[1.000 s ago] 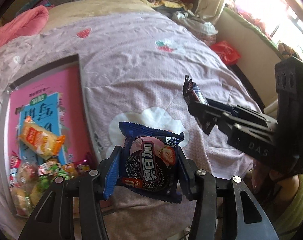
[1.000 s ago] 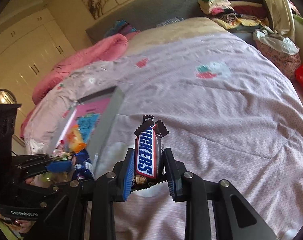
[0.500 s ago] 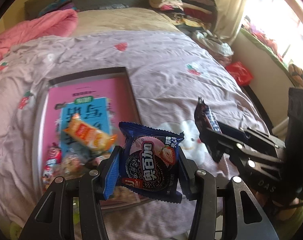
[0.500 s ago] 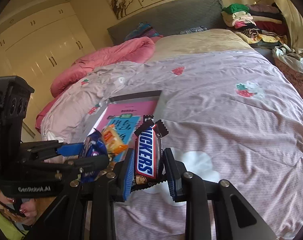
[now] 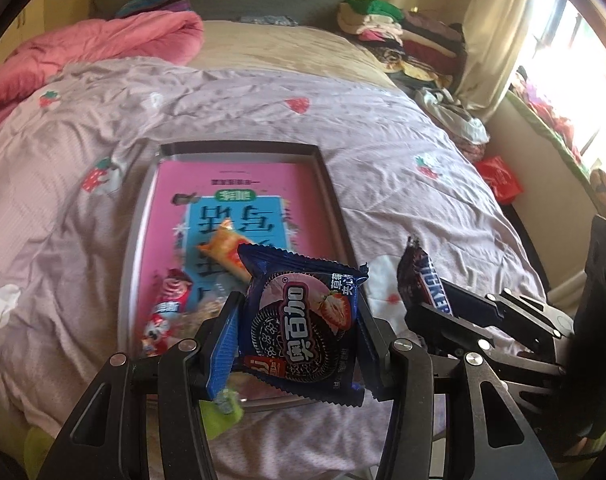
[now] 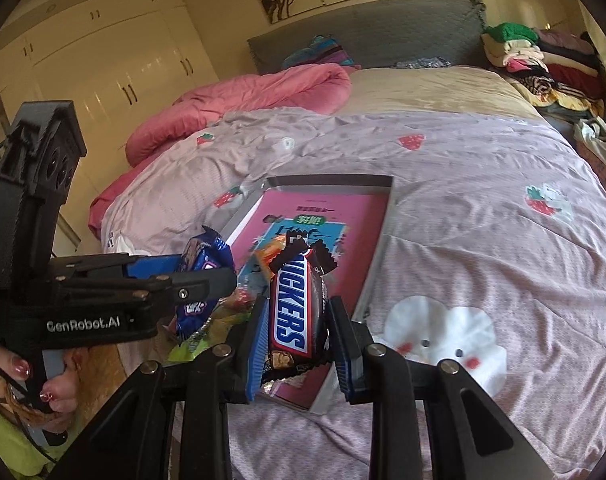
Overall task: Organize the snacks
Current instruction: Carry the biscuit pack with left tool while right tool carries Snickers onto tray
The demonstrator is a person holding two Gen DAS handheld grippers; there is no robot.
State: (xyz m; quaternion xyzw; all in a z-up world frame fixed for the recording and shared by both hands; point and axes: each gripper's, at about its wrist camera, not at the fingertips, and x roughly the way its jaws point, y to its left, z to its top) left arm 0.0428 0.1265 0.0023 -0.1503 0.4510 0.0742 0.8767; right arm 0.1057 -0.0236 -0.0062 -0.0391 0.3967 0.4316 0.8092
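My left tool [image 5: 299,332] is clamped on a blue strawberry Oreo packet [image 5: 303,320], pads pressing its two side edges, and my right tool [image 6: 299,340] is clamped on a Snickers bar [image 6: 297,308] standing upright between the pads. Both snacks hang above the near end of the grey tray [image 5: 331,184] on the bed [image 5: 383,128]. The tray holds a pink book cover, with an orange snack packet [image 5: 223,248] near the middle and a red-and-white wrapper [image 5: 163,312] at the near left.

I judge this the carry-and-place step. To do it well I would bring each tool low over a bare patch of the tray, right of the orange packet for the Snickers and the near part for the Oreo, keeping the two tools from bumping, and let go only once the wrappers sit flat inside the rim, since a drop from height could bounce onto the quilt.
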